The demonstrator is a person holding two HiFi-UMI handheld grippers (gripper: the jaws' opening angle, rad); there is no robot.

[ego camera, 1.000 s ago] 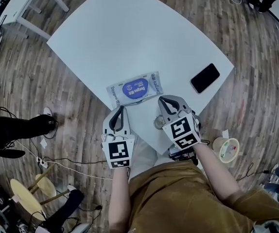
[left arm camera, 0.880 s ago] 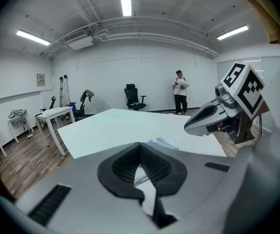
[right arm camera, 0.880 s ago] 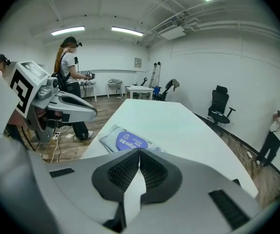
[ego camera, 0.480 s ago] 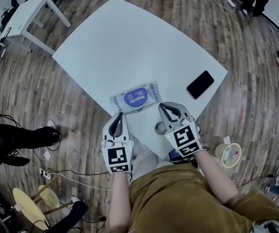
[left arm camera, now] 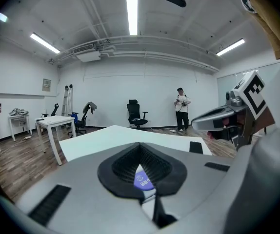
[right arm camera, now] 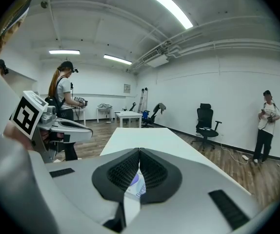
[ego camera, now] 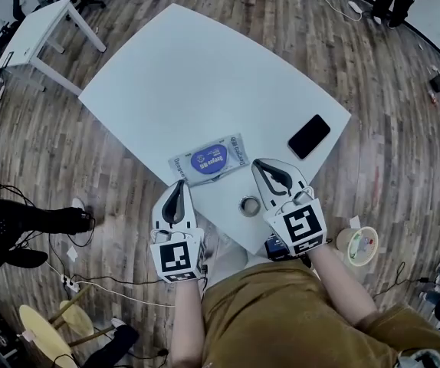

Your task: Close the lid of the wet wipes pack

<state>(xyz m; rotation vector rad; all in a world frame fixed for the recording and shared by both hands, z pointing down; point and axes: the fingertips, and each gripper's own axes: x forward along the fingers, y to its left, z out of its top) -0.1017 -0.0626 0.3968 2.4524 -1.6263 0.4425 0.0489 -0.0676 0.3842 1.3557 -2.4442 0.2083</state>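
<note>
Just beyond the left gripper (ego camera: 180, 184) and right gripper (ego camera: 257, 162), both closed, lies the wipes pack (ego camera: 208, 159).

My left claw (ego camera: 178, 186) and right claw (ego camera: 261, 165) are smooth, matt grey plastic. Their pads (left arm camera: 125, 165) look like black rubber, finely ribbed. The surface (ego camera: 205, 75) is a plain white top, smooth with a dull sheen. The wet wipes pack (ego camera: 234, 150) is soft, slightly crinkled film with a faint shine, and its blue lid (ego camera: 208, 159) looks like smoother, harder plastic. The phone (ego camera: 309, 136) is glossy black. A small ring (ego camera: 250, 205) shines, but I can't tell whether it is metal or plastic. The floor (ego camera: 373, 67) is streaky brown wood-grain planking. My shirt (ego camera: 281, 313) is matt mustard cloth, creased.
</note>
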